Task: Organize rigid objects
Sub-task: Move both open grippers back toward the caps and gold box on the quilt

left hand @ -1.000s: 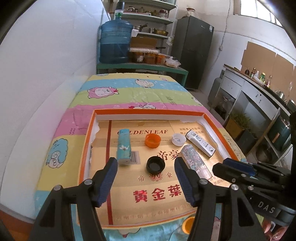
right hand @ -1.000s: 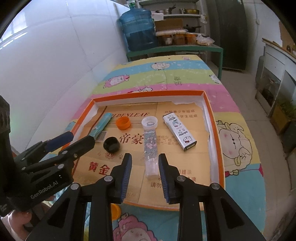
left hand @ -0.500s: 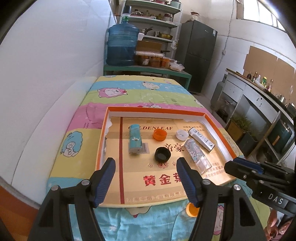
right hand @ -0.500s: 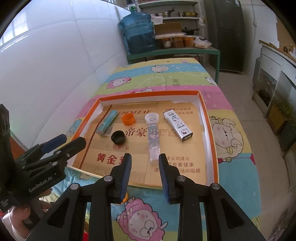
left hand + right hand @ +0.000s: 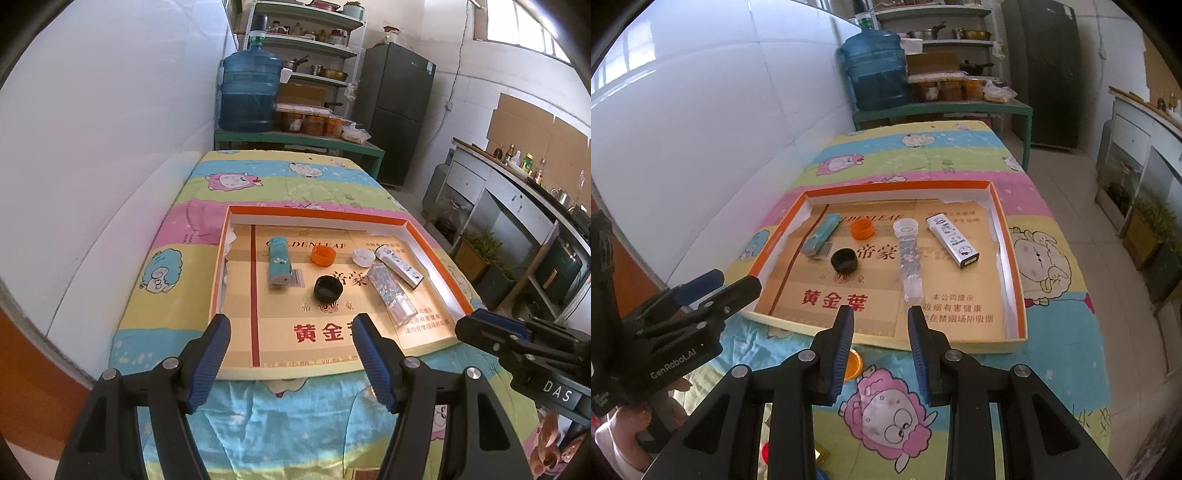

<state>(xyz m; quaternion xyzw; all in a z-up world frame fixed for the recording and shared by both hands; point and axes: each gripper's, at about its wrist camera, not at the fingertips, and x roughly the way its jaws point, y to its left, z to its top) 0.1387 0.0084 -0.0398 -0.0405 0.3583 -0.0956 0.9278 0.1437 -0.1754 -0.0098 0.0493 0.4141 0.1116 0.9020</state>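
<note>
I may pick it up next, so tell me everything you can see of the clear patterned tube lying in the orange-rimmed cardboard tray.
The clear patterned tube is a long, slim cylinder of what looks like transparent plastic, printed with small pale figures. It lies flat on the orange-rimmed cardboard tray, lengthwise away from the camera. A white round cap sits at its far end; the near end looks clear and plain. It rests between the black round cap and the white cartoon-printed box, touching neither. No gripper touches it.
</note>
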